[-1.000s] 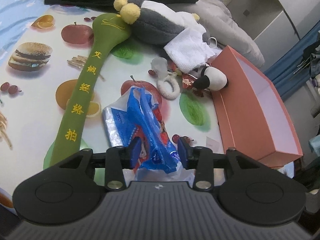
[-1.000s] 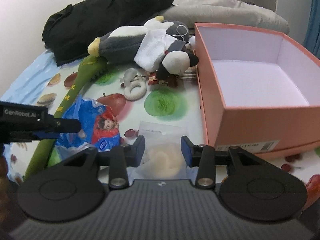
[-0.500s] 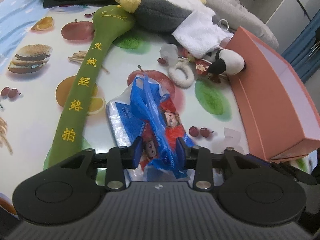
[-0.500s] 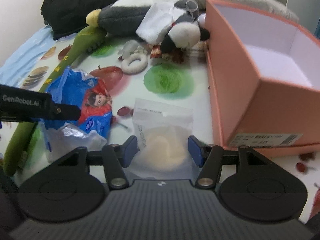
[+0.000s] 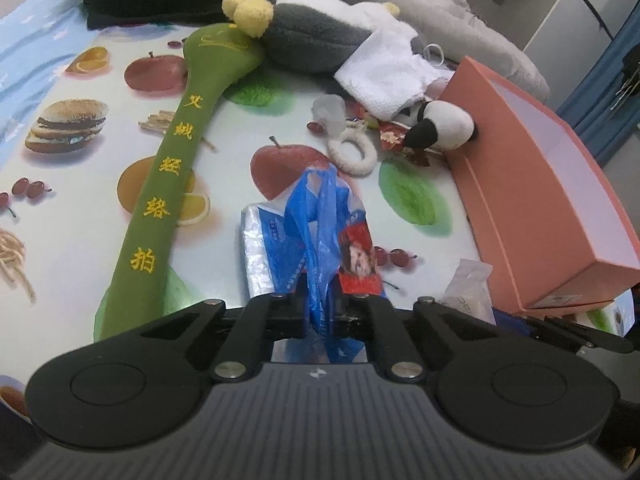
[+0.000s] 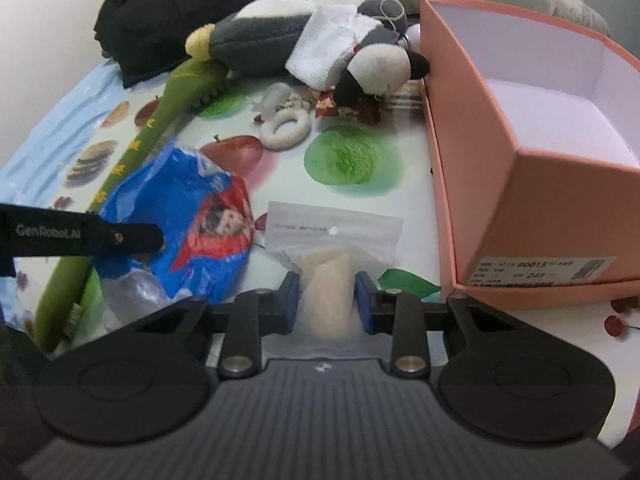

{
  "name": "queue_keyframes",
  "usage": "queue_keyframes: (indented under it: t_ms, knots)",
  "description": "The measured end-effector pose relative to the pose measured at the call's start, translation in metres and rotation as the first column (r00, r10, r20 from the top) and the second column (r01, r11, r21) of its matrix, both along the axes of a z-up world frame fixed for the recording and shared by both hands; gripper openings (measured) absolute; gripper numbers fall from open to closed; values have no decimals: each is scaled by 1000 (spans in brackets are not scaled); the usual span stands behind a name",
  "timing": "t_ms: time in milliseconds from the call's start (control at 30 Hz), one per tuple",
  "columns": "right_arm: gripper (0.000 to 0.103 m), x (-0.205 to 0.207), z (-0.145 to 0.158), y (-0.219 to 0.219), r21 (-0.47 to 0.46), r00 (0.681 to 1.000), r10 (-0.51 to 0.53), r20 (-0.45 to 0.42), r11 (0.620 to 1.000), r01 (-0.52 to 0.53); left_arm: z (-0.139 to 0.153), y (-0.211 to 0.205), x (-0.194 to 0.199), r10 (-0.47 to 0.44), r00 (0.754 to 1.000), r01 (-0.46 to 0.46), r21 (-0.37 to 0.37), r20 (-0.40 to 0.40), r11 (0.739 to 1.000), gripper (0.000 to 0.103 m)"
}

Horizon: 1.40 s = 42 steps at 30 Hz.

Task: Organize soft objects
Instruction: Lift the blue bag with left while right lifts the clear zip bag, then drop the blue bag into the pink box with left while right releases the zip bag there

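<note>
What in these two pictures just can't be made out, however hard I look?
- Small print on the clear pouch, right wrist view: too small to read.
- Lower end of the blue plastic bag, left wrist view: hidden behind the left gripper.
- Floor of the pink box, left wrist view: hidden by its near wall.
- Red packet under the plush penguin: mostly covered.

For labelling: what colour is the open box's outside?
Salmon pink box, pale lavender-white inside; clearest in the right wrist view.
</note>
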State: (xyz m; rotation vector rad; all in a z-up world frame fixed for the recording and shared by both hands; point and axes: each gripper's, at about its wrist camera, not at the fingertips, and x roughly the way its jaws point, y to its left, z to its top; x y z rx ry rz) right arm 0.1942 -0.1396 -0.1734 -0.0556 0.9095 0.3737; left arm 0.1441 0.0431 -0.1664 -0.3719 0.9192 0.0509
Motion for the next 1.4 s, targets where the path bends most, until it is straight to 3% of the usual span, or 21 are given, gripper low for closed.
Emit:
queue_keyframes:
  t_ms: [400,867,1233,1400]
  knots:
    - [33,2,56,-10,91,997,11,81,996,-18,48,3,-4,2,995,-1,-14,102,1000,8]
    - [33,30,148,-24,132,954,6,300,990,-48,135,-7,29,-37,959,33,19,280,999,8]
    - [33,64,208,-71,90,907,-26,421,996,-13,199,-66,89,-151,909,148,36,388,988,8]
    - [33,85,213,-102,45,916,-44,399,999,28,202,-105,120,-209,904,212,34,372,977,8]
